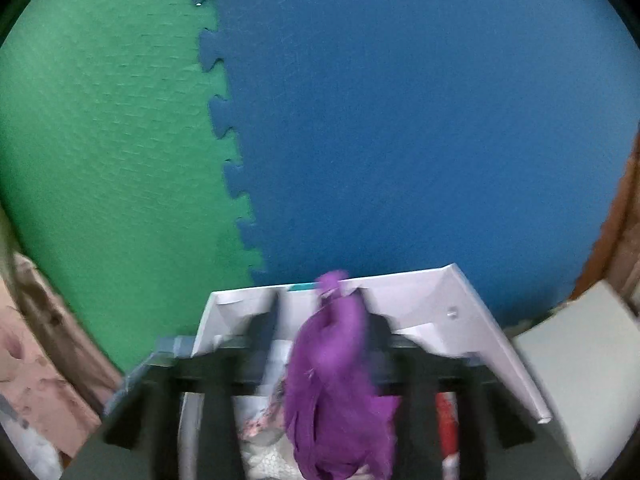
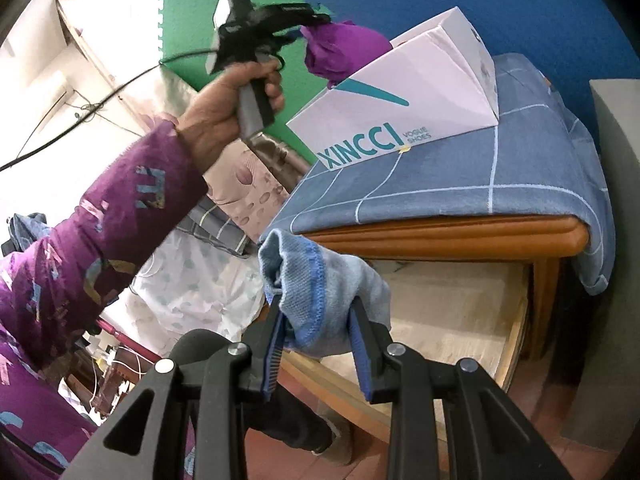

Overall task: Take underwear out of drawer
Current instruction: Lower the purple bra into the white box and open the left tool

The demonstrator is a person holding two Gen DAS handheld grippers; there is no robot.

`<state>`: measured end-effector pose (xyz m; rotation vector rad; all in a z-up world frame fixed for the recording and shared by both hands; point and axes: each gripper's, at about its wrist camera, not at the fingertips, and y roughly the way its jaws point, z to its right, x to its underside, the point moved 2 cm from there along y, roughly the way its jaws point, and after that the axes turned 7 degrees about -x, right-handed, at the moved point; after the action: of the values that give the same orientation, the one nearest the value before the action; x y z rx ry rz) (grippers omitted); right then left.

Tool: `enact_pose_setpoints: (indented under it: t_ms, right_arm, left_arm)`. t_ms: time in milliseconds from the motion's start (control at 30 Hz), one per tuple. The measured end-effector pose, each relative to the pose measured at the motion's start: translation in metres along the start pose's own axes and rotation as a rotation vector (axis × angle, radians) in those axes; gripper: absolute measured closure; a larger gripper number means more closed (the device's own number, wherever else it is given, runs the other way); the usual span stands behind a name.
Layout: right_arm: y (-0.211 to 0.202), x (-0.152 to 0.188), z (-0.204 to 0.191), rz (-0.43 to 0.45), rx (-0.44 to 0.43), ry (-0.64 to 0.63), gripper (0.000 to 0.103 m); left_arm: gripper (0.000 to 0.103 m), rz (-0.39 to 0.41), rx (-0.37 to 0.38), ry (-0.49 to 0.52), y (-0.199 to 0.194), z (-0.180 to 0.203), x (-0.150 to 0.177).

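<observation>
The jaws of the left gripper [image 2: 316,26] stand parted around the purple underwear [image 1: 336,380], which hangs over the open white shoebox [image 2: 400,108]; whether the pads grip it I cannot tell. The right gripper [image 2: 320,336] jaws are clenched on blue underwear [image 2: 320,276], above the open drawer [image 2: 460,320]. Best to let the purple piece drop inside the box walls. Open room lies right, over the cloth-covered tabletop [image 2: 440,184].

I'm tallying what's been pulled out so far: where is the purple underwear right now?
The purple underwear hangs at the left gripper, over the open white shoe box on the blue checked cloth, upper middle of the right wrist view.
</observation>
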<state>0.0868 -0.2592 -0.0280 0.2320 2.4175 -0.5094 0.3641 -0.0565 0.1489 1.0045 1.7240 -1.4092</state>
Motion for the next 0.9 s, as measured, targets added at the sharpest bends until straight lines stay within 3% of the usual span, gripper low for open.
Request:
enact_pose_setpoints:
  t_ms: [67, 133, 167, 333, 600, 733, 900]
  right_arm:
    - [0.001, 0.0, 0.001, -0.001, -0.002, 0.004, 0.073]
    - [0.002, 0.0, 0.002, -0.004, -0.002, 0.004, 0.073]
    - [0.003, -0.001, 0.002, -0.006, -0.002, 0.005, 0.073]
    - [0.002, -0.001, 0.0, -0.002, 0.002, 0.003, 0.073]
    - [-0.007, -0.013, -0.004, 0.05, -0.021, 0.007, 0.073]
    - [-0.02, -0.05, -0.019, 0.102, -0.002, -0.046, 0.073]
    - [-0.032, -0.128, -0.047, 0.164, 0.055, -0.178, 0.073]
  left_arm:
    - [0.027, 0.025, -0.038, 0.01, 0.001, -0.001, 0.004]
    - [0.012, 0.04, -0.084, 0.02, 0.0, -0.001, 0.007]
    - [0.009, 0.042, -0.108, 0.021, -0.001, -0.001, 0.009]
    - [0.004, 0.06, -0.15, 0.043, -0.018, -0.004, 0.014]
    - [0.0, 0.159, -0.142, 0.071, -0.073, -0.008, 0.021]
    - [0.0, 0.135, -0.118, 0.027, -0.089, -0.021, 0.024]
    - [0.0, 0.086, -0.112, -0.045, -0.099, -0.042, 0.035]
